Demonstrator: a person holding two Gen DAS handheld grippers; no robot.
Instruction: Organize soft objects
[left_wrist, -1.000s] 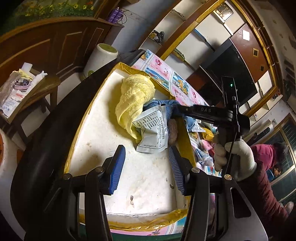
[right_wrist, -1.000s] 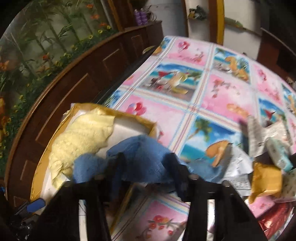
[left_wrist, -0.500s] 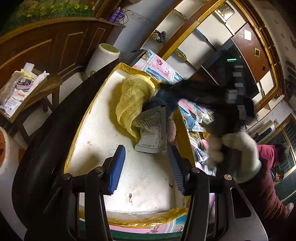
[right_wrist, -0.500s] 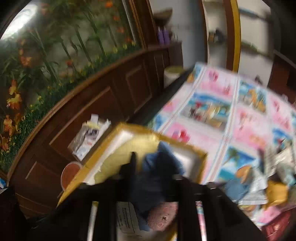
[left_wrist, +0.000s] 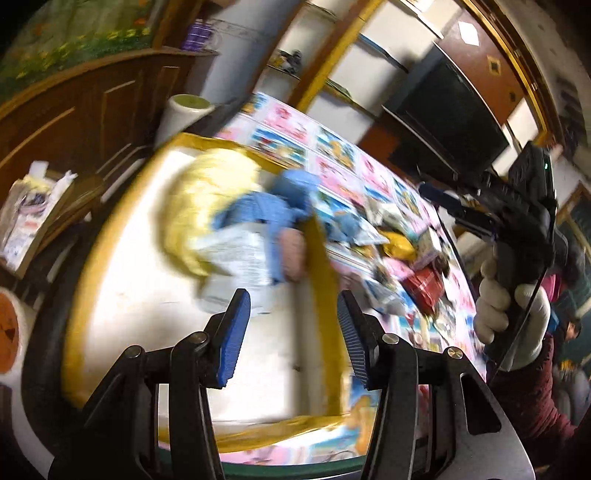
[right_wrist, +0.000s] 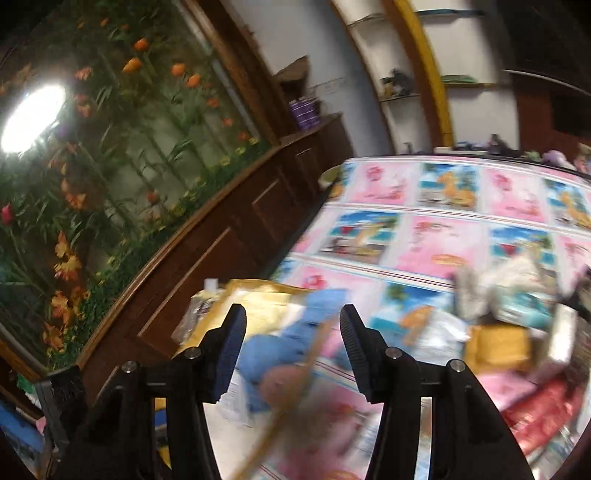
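Both grippers empty, jaws spread.
Left gripper (left_wrist: 291, 332) over yellow-rimmed tray (left_wrist: 325, 258) holding blue cloth (left_wrist: 273, 210), yellow towel (left_wrist: 207, 195); right gripper (right_wrist: 291, 350) hovers nearby.

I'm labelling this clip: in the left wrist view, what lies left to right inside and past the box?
Yellow towel → blue cloth → box's yellow right wall → yellow packet → red packet → right gripper, held in a white-gloved hand.
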